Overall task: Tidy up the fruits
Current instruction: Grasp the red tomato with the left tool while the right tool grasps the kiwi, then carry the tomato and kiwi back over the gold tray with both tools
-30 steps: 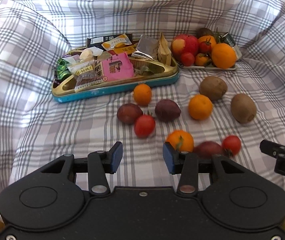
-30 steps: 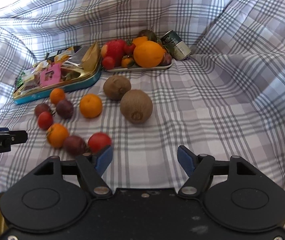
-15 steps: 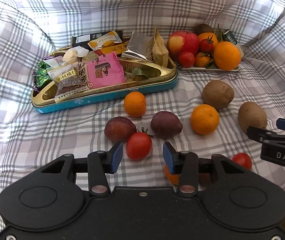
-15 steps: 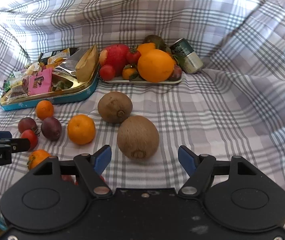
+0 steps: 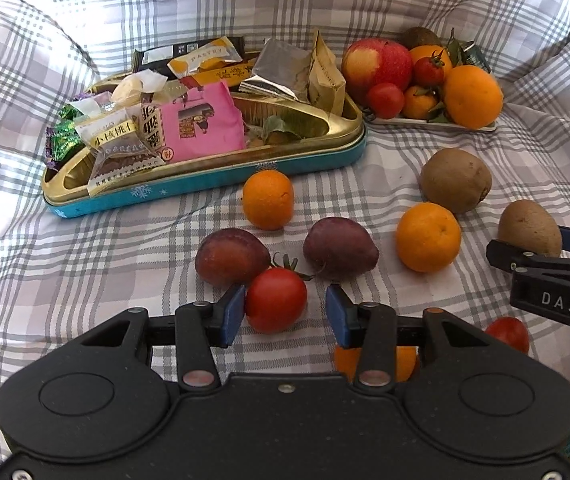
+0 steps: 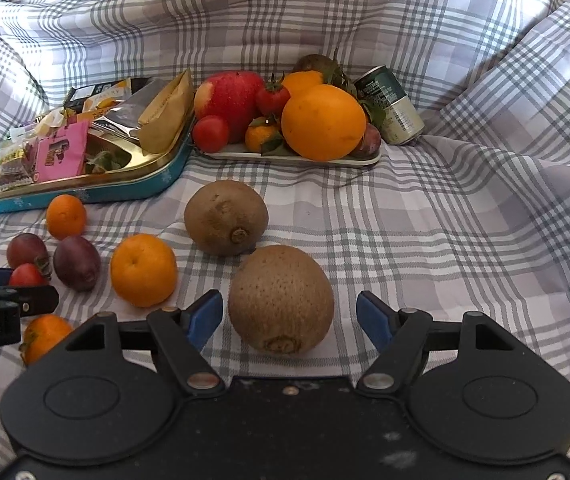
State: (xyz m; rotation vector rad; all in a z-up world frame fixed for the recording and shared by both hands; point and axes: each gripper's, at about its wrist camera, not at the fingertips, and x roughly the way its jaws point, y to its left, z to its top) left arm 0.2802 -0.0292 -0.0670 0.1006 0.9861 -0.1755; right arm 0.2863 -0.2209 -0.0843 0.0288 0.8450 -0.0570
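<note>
Left gripper (image 5: 285, 314) brackets tomato (image 5: 276, 300); right gripper (image 6: 290, 317) brackets kiwi (image 6: 281, 299)

A small orange mandarin (image 5: 373, 360) is mostly covered by the black body of the left gripper (image 5: 285, 314); only a part of a red cherry tomato (image 5: 508, 333) is seen beside it; a brown kiwi (image 5: 529, 227) is partly hidden behind the right gripper's finger; in the right wrist view, a dark purple plum (image 6: 371, 140) on the white plate (image 6: 293, 157) is half covered by a big orange (image 6: 323, 122).

Loose on the cloth: 2 kiwis (image 6: 225, 216), 3 mandarins (image 6: 143, 269), 2 plums (image 5: 232, 256), 2 tomatoes (image 5: 276, 300); 1 tin (image 5: 205, 184), 1 plate (image 6: 293, 157), 1 can (image 6: 390, 109).
</note>
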